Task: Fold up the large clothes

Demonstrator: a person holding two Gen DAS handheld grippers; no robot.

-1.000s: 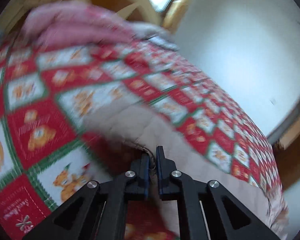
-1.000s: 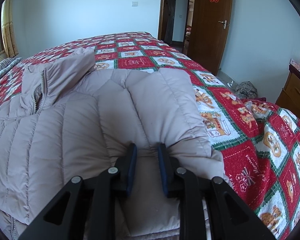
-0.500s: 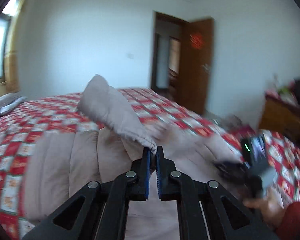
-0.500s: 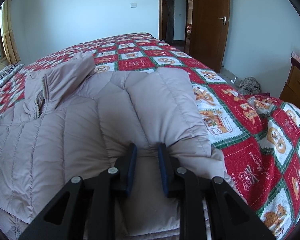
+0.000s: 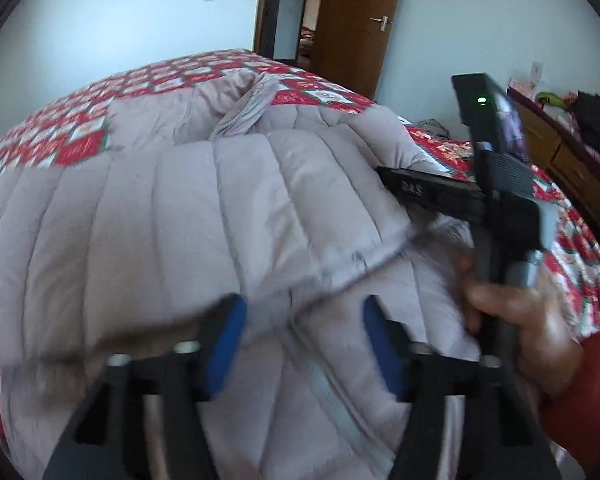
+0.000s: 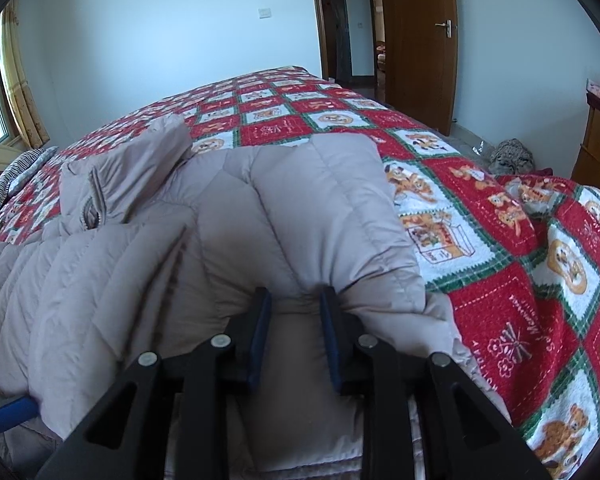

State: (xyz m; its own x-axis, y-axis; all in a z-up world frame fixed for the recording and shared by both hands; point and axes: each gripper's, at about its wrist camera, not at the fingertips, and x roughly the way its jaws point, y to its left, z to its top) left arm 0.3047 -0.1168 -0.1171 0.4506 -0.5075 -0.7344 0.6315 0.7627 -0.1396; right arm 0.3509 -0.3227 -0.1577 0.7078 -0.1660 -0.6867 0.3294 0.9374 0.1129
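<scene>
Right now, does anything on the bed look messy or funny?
A little. The puffy beige quilted jacket is only half folded: its collar end sticks up crookedly near the far side, with the zipper gaping. The red, white and green checked bedspread is rumpled at the right edge. Nothing looks torn or spilled.

1 quilted coat [image 6: 284, 216] under the two hand-held grippers: left hand-held gripper [image 5: 302, 344], right hand-held gripper [image 6: 294, 330]. 1 bed [image 6: 500, 248] beneath, 1 door [image 6: 416, 36] ahead, 1 wooden dresser [image 5: 560, 152] right of them. 1 striped cloth [image 6: 16, 176] far left.
</scene>
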